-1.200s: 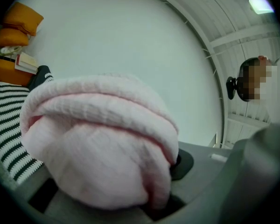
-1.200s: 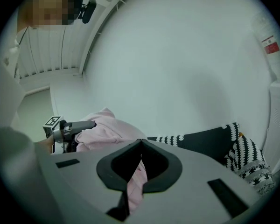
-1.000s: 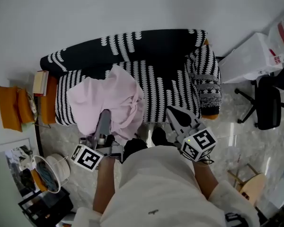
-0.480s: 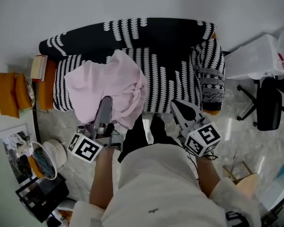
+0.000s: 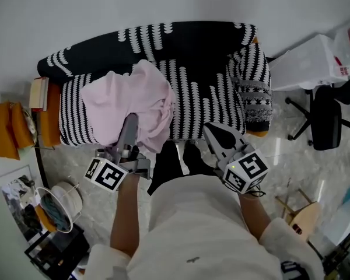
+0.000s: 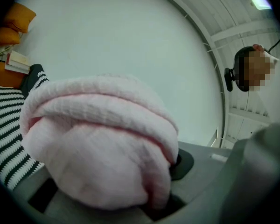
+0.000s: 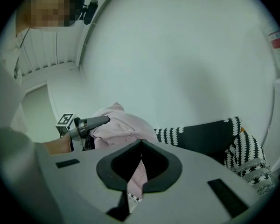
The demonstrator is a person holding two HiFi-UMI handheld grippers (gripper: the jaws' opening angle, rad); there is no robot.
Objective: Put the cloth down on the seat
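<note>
Left gripper [image 5: 130, 122] clenched on a thick fold of the pink cloth [image 5: 128, 98], which bulges btwn its jaws; from there the cloth spreads fwd over the left half of the striped sofa's seat [image 5: 204, 101] and hangs over the front edge by the jaws; right gripper [image 5: 211, 130] closed tip to tip w/ nothing in it, apart from the cloth, aimed at the seat's front edge; person's dark legs [image 5: 175, 159] btwn the two grippers; patterned cushion [image 5: 254, 95] ahead-right of the right gripper; office chair [image 5: 328, 121] further right; orange cushions [image 5: 6, 130] and books [image 5: 39, 92] left of the left gripper.
</note>
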